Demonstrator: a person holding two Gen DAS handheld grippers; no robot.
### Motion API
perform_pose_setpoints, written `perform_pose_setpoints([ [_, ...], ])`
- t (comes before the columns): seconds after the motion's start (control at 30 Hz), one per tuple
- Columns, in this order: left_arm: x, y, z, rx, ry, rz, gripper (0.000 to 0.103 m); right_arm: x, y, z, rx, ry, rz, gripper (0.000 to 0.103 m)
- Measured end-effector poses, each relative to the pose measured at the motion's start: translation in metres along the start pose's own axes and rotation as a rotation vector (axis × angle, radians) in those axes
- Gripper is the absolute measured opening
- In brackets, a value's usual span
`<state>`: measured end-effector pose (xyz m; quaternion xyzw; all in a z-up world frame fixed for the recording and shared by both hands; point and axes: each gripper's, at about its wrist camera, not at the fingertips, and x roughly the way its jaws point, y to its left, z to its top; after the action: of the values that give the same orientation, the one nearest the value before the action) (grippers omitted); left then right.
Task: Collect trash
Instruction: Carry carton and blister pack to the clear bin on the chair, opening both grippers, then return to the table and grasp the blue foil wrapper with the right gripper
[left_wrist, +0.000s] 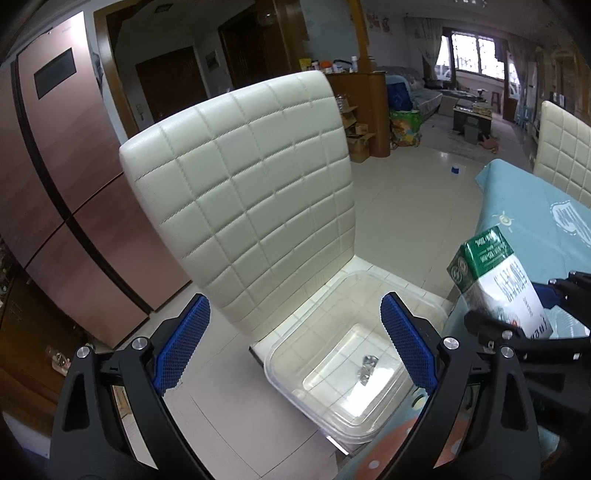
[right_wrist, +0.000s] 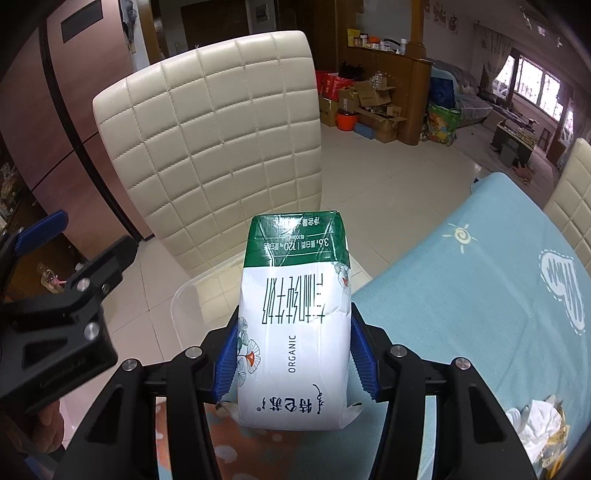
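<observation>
My right gripper (right_wrist: 293, 354) is shut on a white and green milk carton (right_wrist: 295, 314), held above the table's left edge; the carton also shows in the left wrist view (left_wrist: 498, 284). A clear plastic bin (left_wrist: 354, 354) sits on the seat of a cream quilted chair (left_wrist: 251, 184), with a small crumpled foil scrap (left_wrist: 367, 367) inside. My left gripper (left_wrist: 295, 343) is open and empty, hovering above the bin. In the right wrist view the bin's rim (right_wrist: 188, 295) shows just beyond the carton.
A table with a light blue cloth (right_wrist: 461, 295) lies to the right. Crumpled white tissue and wrappers (right_wrist: 539, 432) lie on it near the front. A second cream chair (left_wrist: 565, 155) stands beyond the table. A brown fridge (left_wrist: 55, 147) is at left.
</observation>
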<state>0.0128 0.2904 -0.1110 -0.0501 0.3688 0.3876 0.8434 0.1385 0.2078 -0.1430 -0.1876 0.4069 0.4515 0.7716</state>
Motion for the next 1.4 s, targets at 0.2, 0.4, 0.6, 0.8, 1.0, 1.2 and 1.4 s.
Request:
perform_pose_setpoints([
  [0.2, 0.002, 0.012, -0.009, -0.029, 0.024, 0.015, 0.093, 0.01, 0.012, 0.005, -0.026, 0.001, -0.007, 0.067],
  [0.4, -0.005, 0.017, -0.011, -0.045, 0.028, 0.013, 0.093, -0.005, 0.009, -0.002, -0.004, -0.023, -0.028, 0.074],
  [0.6, -0.02, 0.007, -0.005, -0.035, 0.008, -0.033, 0.093, -0.03, -0.004, -0.015, 0.035, -0.016, -0.054, 0.074],
  [0.8, -0.049, -0.013, 0.001, 0.006, -0.039, -0.109, 0.095, -0.064, -0.019, -0.03, 0.092, -0.03, -0.094, 0.074],
  [1.0, -0.075, -0.044, -0.006, 0.083, -0.057, -0.214, 0.096, -0.108, -0.033, -0.061, 0.143, -0.065, -0.186, 0.074],
  [1.2, -0.092, -0.084, -0.013, 0.179, -0.048, -0.335, 0.097, -0.144, -0.059, -0.107, 0.264, -0.066, -0.301, 0.074],
  [1.4, -0.103, -0.132, -0.026, 0.278, -0.014, -0.452, 0.097, -0.178, -0.093, -0.164, 0.404, -0.044, -0.438, 0.074],
])
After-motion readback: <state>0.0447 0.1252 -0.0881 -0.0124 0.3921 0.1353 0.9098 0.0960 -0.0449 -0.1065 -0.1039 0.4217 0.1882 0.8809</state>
